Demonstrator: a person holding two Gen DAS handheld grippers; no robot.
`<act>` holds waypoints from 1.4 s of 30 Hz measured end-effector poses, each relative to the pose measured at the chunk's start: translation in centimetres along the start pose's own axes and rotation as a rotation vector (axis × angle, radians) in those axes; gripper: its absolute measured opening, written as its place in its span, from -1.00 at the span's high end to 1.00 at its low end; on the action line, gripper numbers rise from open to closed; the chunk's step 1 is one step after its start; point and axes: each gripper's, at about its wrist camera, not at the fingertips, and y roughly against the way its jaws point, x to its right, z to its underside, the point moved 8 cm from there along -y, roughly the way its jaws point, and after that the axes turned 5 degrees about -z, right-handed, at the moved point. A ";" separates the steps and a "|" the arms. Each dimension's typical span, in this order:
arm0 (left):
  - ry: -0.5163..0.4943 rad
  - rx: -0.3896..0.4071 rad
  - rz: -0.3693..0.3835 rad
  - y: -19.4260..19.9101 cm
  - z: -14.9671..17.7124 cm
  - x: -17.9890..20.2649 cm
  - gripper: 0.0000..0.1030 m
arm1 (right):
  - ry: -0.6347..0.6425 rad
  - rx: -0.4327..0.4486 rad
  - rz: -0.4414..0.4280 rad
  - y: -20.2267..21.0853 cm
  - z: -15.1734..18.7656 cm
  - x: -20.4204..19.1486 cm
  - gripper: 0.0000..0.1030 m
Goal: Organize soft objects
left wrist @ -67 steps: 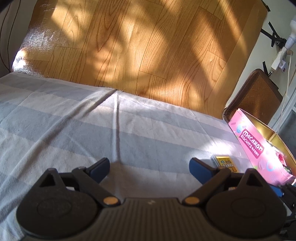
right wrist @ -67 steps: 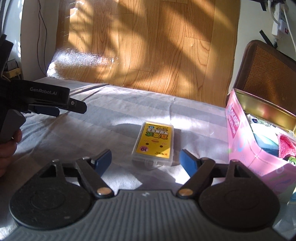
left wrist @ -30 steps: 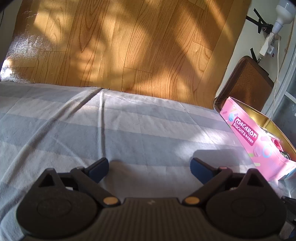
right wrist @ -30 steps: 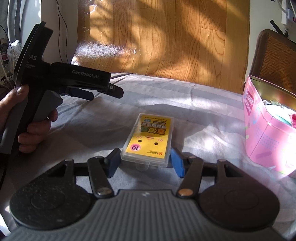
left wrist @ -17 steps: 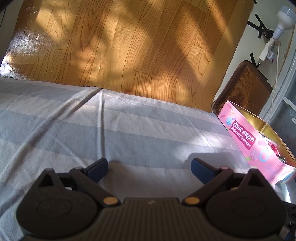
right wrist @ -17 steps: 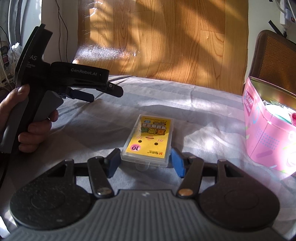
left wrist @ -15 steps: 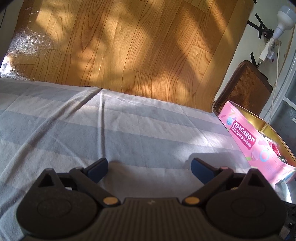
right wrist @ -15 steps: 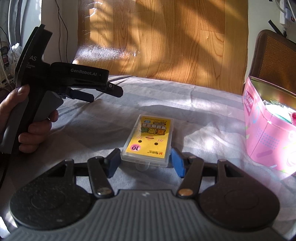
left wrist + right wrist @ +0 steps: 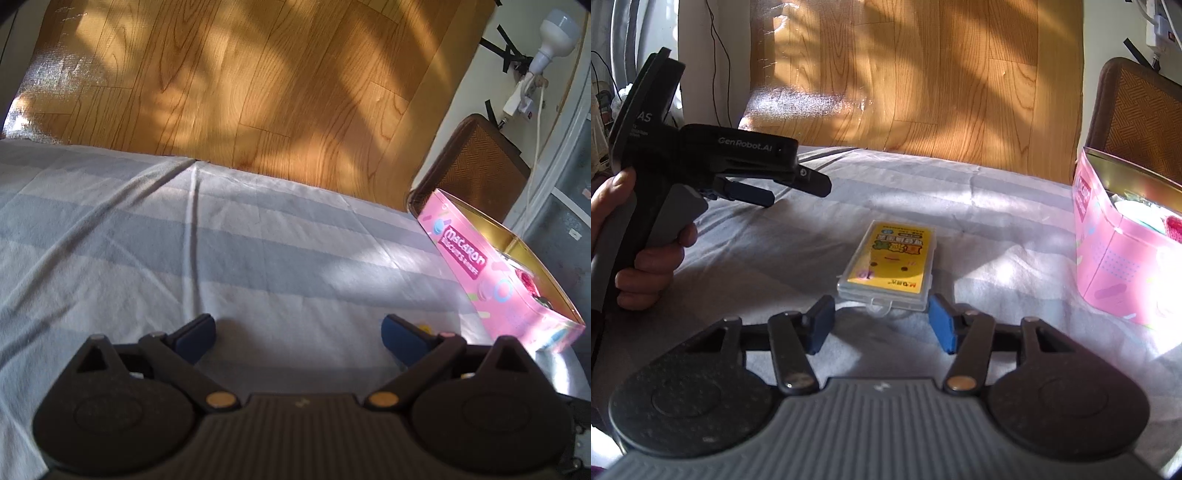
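Left wrist view: the left gripper [image 9: 297,332] hangs over a striped sheet [image 9: 258,258], fingers spread wide on nothing; a pink tin [image 9: 491,273] stands at right.

Right wrist view: the right gripper [image 9: 882,323], fingers closing, flanks the near end of a clear card case [image 9: 890,266] lying flat on the sheet; contact unclear.

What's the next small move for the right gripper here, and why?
Probably finish closing the right gripper on the clear plastic case with the yellow card. Its closing jaws flank the case's near end on the striped sheet, pads seemingly short of contact; the pink macaron tin stands open.
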 end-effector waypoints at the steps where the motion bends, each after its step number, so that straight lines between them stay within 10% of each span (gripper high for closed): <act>1: 0.009 -0.008 0.022 0.5 0.5 0.4 -0.94 | 0.003 0.001 -0.003 0.2 0.2 -0.1 -0.14; 16: 0.058 -0.143 0.243 4.2 3.1 6.3 -0.67 | -0.025 0.024 -0.021 1.1 0.7 0.1 0.03; 23: 0.041 -0.164 0.239 1.8 1.9 7.7 -0.67 | -0.023 0.016 0.003 0.2 -0.6 0.7 -0.25; 30: 0.057 -0.209 0.243 -1.1 3.0 8.5 -0.05 | -0.005 0.005 0.005 -2.3 -1.5 0.8 -0.23; 42: -0.101 -0.071 0.391 2.2 -2.2 17.7 0.05 | 0.023 0.363 0.223 6.5 -5.8 5.0 -0.21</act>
